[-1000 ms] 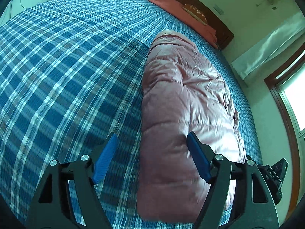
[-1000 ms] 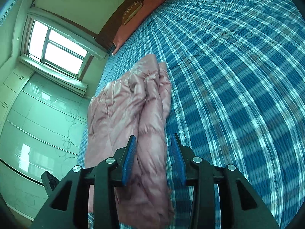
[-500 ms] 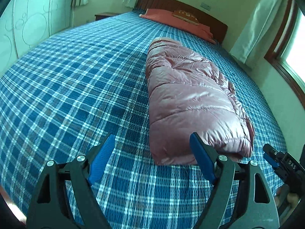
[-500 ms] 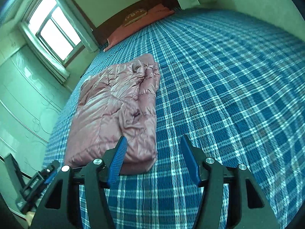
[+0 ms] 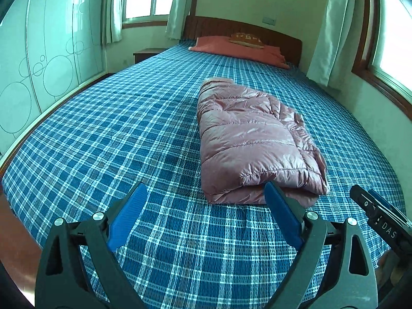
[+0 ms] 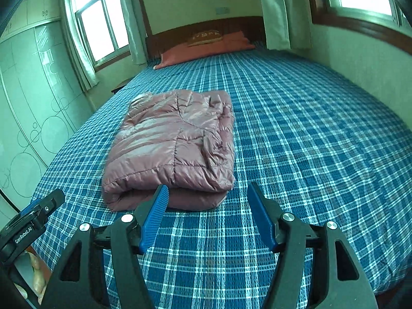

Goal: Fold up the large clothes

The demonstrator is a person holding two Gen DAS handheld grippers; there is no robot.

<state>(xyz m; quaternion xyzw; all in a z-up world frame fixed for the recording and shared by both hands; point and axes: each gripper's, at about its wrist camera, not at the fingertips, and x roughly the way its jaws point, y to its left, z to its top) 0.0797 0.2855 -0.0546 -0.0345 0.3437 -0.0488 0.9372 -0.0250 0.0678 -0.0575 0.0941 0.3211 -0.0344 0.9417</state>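
A shiny pink puffer jacket [image 5: 252,139] lies folded into a thick rectangle on the blue plaid bed [image 5: 116,134]. It also shows in the right wrist view [image 6: 175,146] on the plaid bedcover [image 6: 309,141]. My left gripper [image 5: 203,200] is open and empty, held back from the jacket's near folded edge. My right gripper [image 6: 206,200] is open and empty, just in front of the same edge. Neither touches the jacket. The other gripper's body shows at the right edge of the left wrist view [image 5: 381,219] and the left edge of the right wrist view [image 6: 28,224].
A red pillow [image 5: 239,49] and a wooden headboard [image 5: 242,29] stand at the far end. A wardrobe with circle patterns [image 5: 38,72] runs along the left. Windows with curtains [image 5: 332,31] line the right wall. A nightstand [image 5: 146,54] sits by the bed.
Both grippers have pulled back from the jacket and levelled out. The right gripper, earlier narrowed around the jacket's edge, has opened and let it go. The jacket now lies folded and free.
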